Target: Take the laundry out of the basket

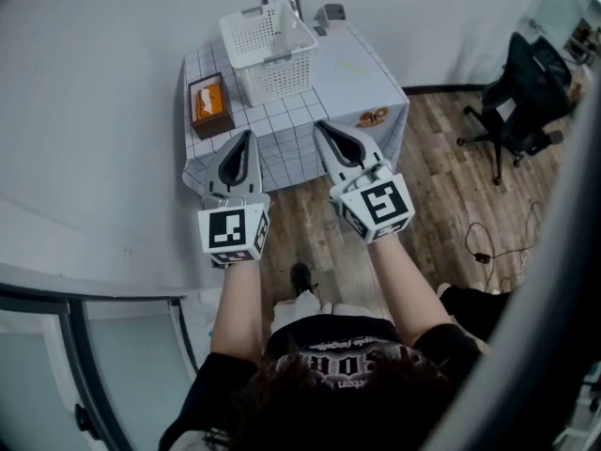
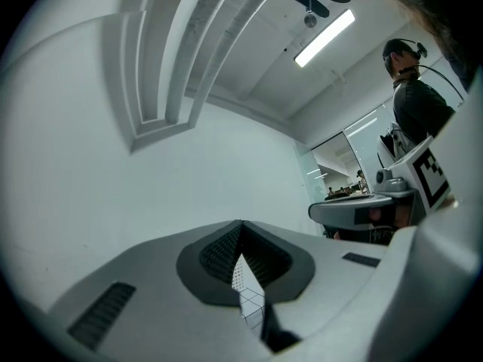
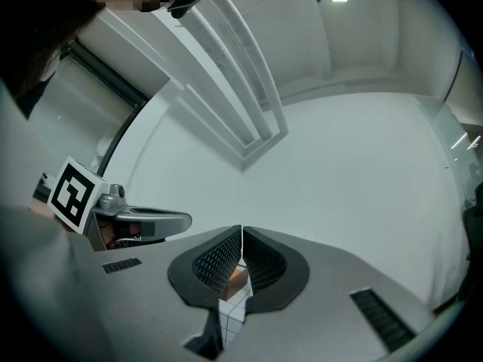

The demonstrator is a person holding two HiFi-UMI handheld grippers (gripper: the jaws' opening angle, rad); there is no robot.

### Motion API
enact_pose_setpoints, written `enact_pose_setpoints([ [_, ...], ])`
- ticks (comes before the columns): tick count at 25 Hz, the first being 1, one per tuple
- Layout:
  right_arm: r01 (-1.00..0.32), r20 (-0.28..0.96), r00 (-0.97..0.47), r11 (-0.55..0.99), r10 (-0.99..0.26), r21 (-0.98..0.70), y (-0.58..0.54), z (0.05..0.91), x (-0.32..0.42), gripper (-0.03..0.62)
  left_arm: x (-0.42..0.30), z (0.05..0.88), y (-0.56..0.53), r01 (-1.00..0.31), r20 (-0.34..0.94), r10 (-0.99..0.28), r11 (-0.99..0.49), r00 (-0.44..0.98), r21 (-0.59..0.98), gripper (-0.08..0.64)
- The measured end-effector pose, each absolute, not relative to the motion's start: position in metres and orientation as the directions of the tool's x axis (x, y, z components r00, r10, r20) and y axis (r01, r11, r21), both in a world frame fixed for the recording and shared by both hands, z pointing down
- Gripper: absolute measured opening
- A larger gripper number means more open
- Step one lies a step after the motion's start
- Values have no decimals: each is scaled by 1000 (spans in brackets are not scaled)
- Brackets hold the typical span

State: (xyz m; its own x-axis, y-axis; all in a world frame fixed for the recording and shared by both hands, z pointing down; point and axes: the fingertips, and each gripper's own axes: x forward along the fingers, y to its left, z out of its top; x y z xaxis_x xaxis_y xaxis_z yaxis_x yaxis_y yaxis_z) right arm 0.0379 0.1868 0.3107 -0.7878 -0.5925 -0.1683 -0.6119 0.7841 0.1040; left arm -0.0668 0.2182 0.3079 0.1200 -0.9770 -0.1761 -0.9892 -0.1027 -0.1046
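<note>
A white slatted laundry basket [image 1: 268, 54] stands on a small table covered in a checked cloth [image 1: 282, 148]. A pale piece of laundry [image 1: 293, 28] leans inside the basket. Both grippers are held side by side short of the table's near edge, pointing at it. My left gripper [image 1: 250, 135] is shut and empty, its tips meeting in the left gripper view [image 2: 240, 226]. My right gripper [image 1: 319, 127] is shut too with nothing held, its pads together in the right gripper view [image 3: 241, 231]. Neither touches the basket.
An orange tissue box [image 1: 208, 104] sits left of the basket, and a small grey device [image 1: 330, 13] stands at the table's back edge. A black office chair [image 1: 522, 92] and a cable [image 1: 488, 242] are on the wooden floor to the right. White walls flank the table.
</note>
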Motion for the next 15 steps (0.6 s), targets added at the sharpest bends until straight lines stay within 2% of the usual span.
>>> enact_pose_setpoints([
  [15, -648, -172, -759, 754, -628, 110, 76, 310, -12, 28, -128, 307, 108, -985, -166, -973, -146, 160, -89, -2],
])
